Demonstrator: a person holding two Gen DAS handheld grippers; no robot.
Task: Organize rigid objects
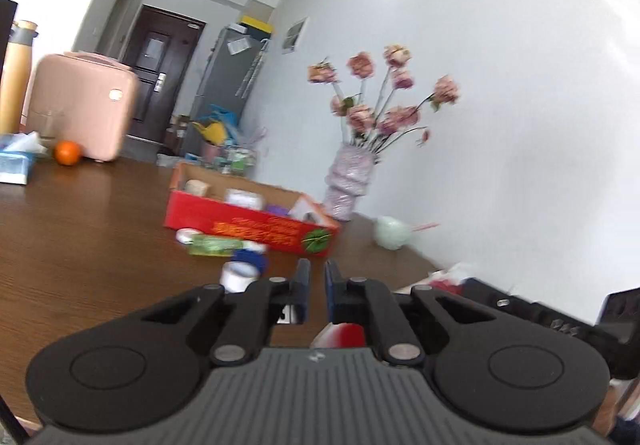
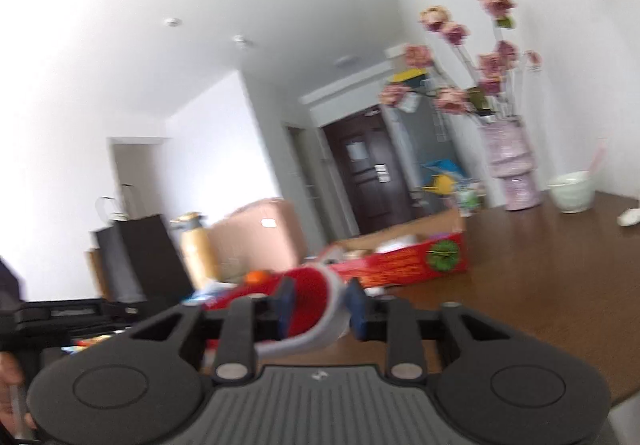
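A red cardboard box [image 1: 248,223] holding several small items lies on the brown table [image 1: 80,245]; it also shows in the right wrist view [image 2: 404,263]. In front of it lie a green packet [image 1: 214,245], a blue-and-white tape roll [image 1: 244,269] and a white lid [image 1: 188,235]. My left gripper [image 1: 316,291] hovers low over the table near these, its jaws nearly together with nothing between them. My right gripper [image 2: 320,305] is shut on a red-and-white container [image 2: 308,305], lifted and tilted; that container also shows under the left gripper [image 1: 344,335].
A vase of pink flowers [image 1: 352,173] and a pale green bowl [image 1: 392,231] stand by the wall. A pink case [image 1: 80,105], an orange [image 1: 67,152], a tissue pack [image 1: 16,161] and a yellow bottle [image 1: 14,81] sit far left. A black bag [image 2: 136,257] shows left.
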